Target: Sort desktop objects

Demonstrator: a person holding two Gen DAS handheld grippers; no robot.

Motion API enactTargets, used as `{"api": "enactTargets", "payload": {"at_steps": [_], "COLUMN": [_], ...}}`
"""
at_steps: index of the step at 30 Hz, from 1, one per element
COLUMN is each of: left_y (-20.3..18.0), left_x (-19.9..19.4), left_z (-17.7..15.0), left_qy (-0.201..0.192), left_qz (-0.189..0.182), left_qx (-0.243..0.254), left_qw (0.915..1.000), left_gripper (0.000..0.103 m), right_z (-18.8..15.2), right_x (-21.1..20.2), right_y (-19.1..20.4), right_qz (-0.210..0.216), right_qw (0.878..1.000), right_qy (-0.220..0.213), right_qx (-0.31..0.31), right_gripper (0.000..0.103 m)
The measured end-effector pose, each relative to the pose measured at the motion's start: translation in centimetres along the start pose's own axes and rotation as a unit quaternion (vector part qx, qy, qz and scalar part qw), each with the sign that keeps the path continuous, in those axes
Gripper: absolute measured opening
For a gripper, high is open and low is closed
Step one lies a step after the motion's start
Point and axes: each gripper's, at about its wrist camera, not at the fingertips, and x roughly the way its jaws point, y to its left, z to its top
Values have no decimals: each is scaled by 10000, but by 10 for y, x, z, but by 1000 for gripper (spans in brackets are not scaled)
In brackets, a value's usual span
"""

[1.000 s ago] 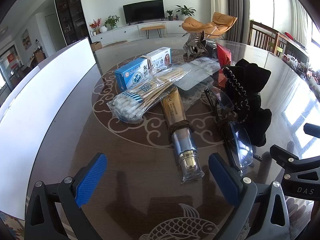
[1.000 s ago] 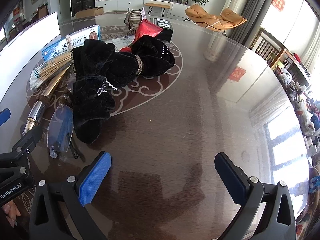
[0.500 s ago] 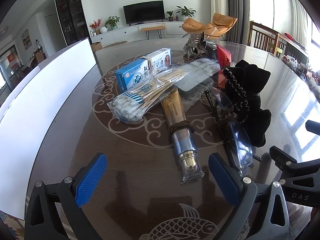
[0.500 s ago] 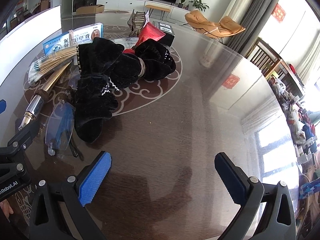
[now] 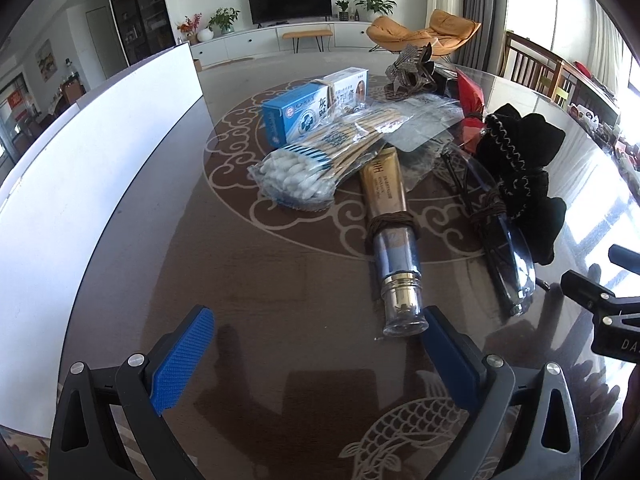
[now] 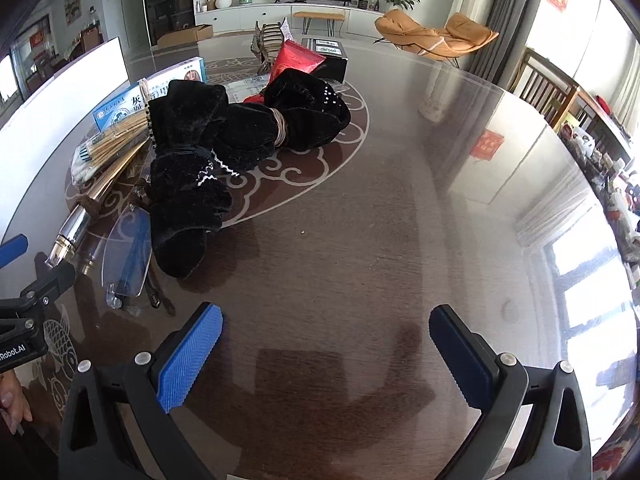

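On the round dark table (image 5: pixel 280 288) lies a heap: a gold tube with a clear cap (image 5: pixel 394 240), a bag of cotton swabs (image 5: pixel 320 160), a blue and white box (image 5: pixel 316 106), glasses (image 5: pixel 508 256) and black velvet cloth (image 5: pixel 524 168). My left gripper (image 5: pixel 316 344) hangs open just short of the tube's cap, holding nothing. In the right wrist view the black cloth (image 6: pixel 224 148) and the glasses (image 6: pixel 128 252) lie to the left, with a red packet (image 6: pixel 296 60) behind. My right gripper (image 6: pixel 326 344) is open over bare table.
A white board (image 5: pixel 80 184) runs along the table's left edge. A metal ornament (image 5: pixel 412 68) and a black box (image 6: pixel 328 56) sit at the far side of the heap. A wooden chair (image 6: pixel 548 88) stands at the right. The table (image 6: pixel 420 200) surface right of the cloth is bare.
Both views have shifted only slightly; the right gripper has crept a little nearer the table and heap. Nothing on the table has moved, and both grippers stay open.
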Motion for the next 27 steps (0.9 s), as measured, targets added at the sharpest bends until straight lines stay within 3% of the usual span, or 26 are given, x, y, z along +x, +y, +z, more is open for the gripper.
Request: {"api": "enactTargets", "payload": {"at_steps": [4,9,14,16,19,22,25,27], "left_y": [14,17,23,26,30,33,35,37], "left_x": [4,1,4,4,2,0,0,0], "left_z": [1,-2,1,1,-3,-7,-7,-7], "left_qy": [151,300,368,335,238,134,196,230], "left_qz": [-245,-462,-425,-394,-407,-425,-431,-435], "left_qx": [-91,206,206,156,175,192,208,213], "left_qw": [9995,9983,9982,9985,9987,9988,9987,9986], "left_gripper": [103,103,103,103,103,103,103,103], "right_z": [-3,-6,-9,-11,-13,-7,5,14], "right_x": [2,3,1,-7,-30,-32,-7,5], "right_y": [-6,-7,-6,-5,3,26,50,59], "right_qz": [193,299,308,569,1101,1259,1183,881], "right_qw": [9997,9993,9993,9981,9927,9910,9922,9943], "right_qy": [-41,-155,-112,-92,-433,-445,-41,-77], "right_qx": [158,168,188,198,238,-29,-382,-588], "right_gripper": [103,103,103,103,103,103,103,103]}}
